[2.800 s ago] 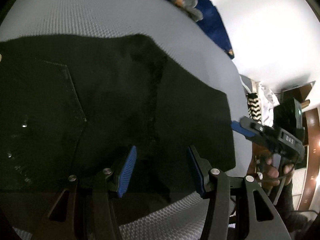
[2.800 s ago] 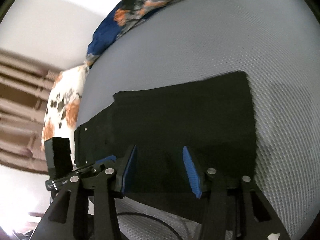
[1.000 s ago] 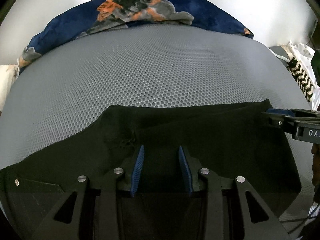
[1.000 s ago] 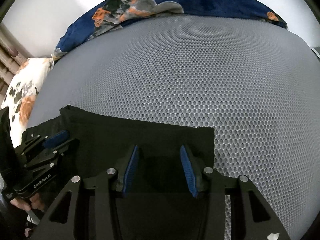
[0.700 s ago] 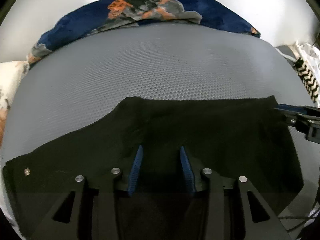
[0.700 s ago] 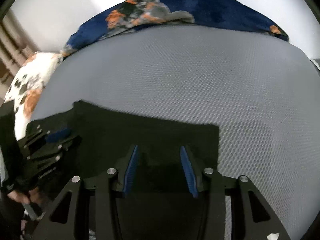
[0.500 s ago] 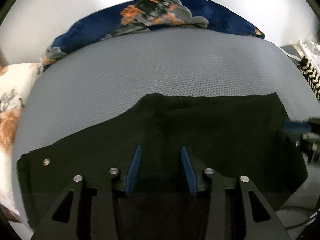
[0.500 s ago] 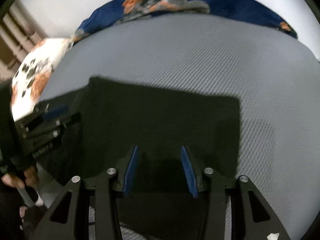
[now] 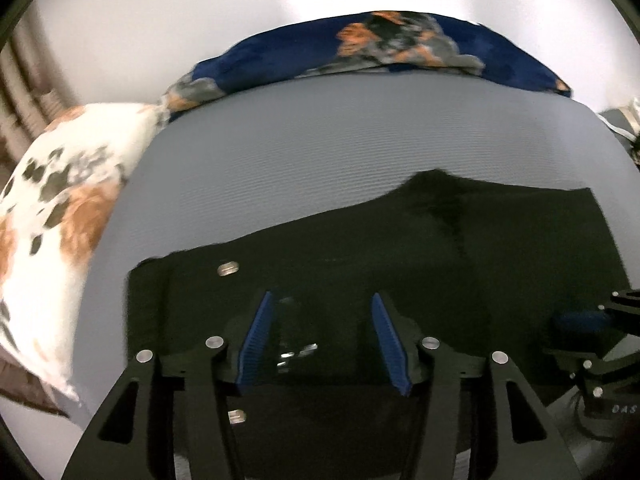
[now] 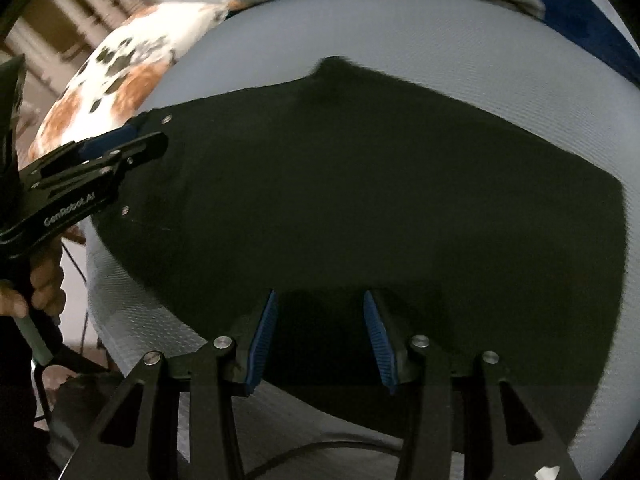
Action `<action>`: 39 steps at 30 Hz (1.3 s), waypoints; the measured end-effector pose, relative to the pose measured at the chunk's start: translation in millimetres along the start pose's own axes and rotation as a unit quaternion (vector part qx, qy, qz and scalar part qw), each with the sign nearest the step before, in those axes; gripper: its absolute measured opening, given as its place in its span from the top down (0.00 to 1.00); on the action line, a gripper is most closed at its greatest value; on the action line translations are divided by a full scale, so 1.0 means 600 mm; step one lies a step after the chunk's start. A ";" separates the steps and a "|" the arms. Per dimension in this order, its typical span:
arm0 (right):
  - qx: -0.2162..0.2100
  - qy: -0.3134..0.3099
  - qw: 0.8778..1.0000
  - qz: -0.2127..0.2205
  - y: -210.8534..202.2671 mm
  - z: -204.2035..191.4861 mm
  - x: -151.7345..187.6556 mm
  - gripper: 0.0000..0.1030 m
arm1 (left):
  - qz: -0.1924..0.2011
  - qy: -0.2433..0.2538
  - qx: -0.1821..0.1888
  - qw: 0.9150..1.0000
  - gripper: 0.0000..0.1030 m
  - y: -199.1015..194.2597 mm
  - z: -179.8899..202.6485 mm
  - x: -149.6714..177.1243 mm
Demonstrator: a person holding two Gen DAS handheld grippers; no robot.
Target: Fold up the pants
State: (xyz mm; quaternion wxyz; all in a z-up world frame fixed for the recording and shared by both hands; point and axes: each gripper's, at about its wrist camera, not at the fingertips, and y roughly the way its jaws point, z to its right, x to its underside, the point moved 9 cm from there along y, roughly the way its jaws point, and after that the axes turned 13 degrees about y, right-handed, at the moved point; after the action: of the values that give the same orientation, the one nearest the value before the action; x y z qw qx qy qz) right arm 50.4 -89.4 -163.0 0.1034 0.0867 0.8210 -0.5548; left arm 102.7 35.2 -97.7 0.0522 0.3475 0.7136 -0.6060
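**Black pants lie folded on the grey mattress, both claws above them**

The folded black cotton pants [image 10: 380, 200] lie flat on the grey honeycomb-mesh mattress [image 9: 320, 128], their waistband end with its small metal button [image 9: 228, 269] turned toward the white pillow with orange and dark blotches [image 9: 60, 216]. A dark blue blanket with orange and grey patches [image 9: 400, 48] is bunched along the far edge of the bed.

The left gripper [image 9: 324, 340] hovers over the waistband end. Its blue-padded jaws are opening and stand about halfway apart; dark cloth shows behind the gap, but the pads press on nothing. Seen from the right wrist camera, this same tool comes in from the side, held by a bare hand [image 10: 36, 284].

The right gripper [image 10: 320, 340] hangs over the near edge of the cloth, its jaws partly apart and empty, gripping no fabric.
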 end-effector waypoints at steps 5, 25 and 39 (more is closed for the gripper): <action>-0.017 -0.019 0.999 -0.020 0.024 -0.055 -0.010 0.58 | -0.013 -0.038 -0.019 0.999 0.46 0.006 -0.079 0.039; -0.032 0.055 0.997 0.035 -0.030 -0.068 -0.161 0.46 | -0.012 -0.177 0.247 0.952 0.43 0.087 -0.280 0.166; -0.033 0.055 0.998 0.015 0.017 -0.109 -0.181 0.46 | -0.017 -0.221 0.411 0.884 0.53 0.134 -0.251 0.113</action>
State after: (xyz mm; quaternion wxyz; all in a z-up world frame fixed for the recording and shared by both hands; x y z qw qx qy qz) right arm 153.1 -27.9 -119.7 0.0686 0.1258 0.8420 -0.5201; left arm 149.1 202.2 -158.9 0.0510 0.1824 0.3760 -0.9071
